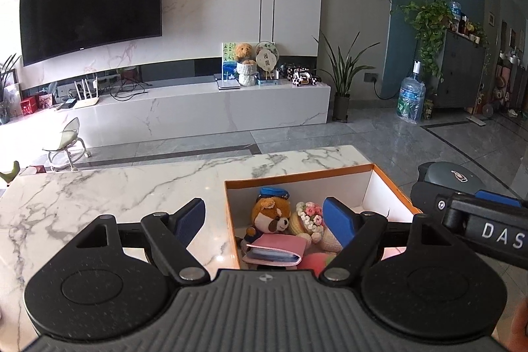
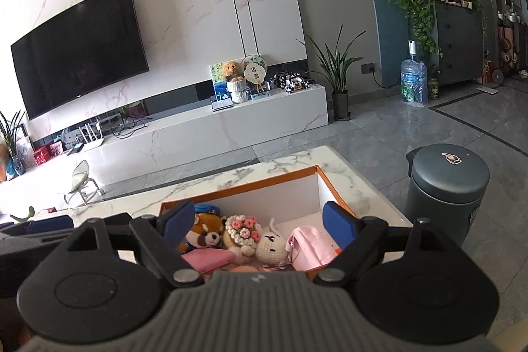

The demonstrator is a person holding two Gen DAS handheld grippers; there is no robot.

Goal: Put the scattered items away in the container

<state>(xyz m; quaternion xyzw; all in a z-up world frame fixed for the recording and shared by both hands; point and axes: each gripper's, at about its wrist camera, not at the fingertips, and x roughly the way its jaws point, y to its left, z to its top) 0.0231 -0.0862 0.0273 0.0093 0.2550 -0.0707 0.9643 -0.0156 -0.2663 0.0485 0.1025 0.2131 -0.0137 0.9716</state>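
The open cardboard box is orange outside and white inside. In it lie a brown and white plush animal with a blue cap, a cream crochet doll with pink flowers, a white crochet rabbit, a pink wallet and a pale pink satin pouch. The marble table is white with grey veins.

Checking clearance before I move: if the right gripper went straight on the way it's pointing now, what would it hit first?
Most likely the soft toys in the orange-rimmed box: the open right gripper points down into it, roughly at the crocheted flower doll. Depth is unclear.
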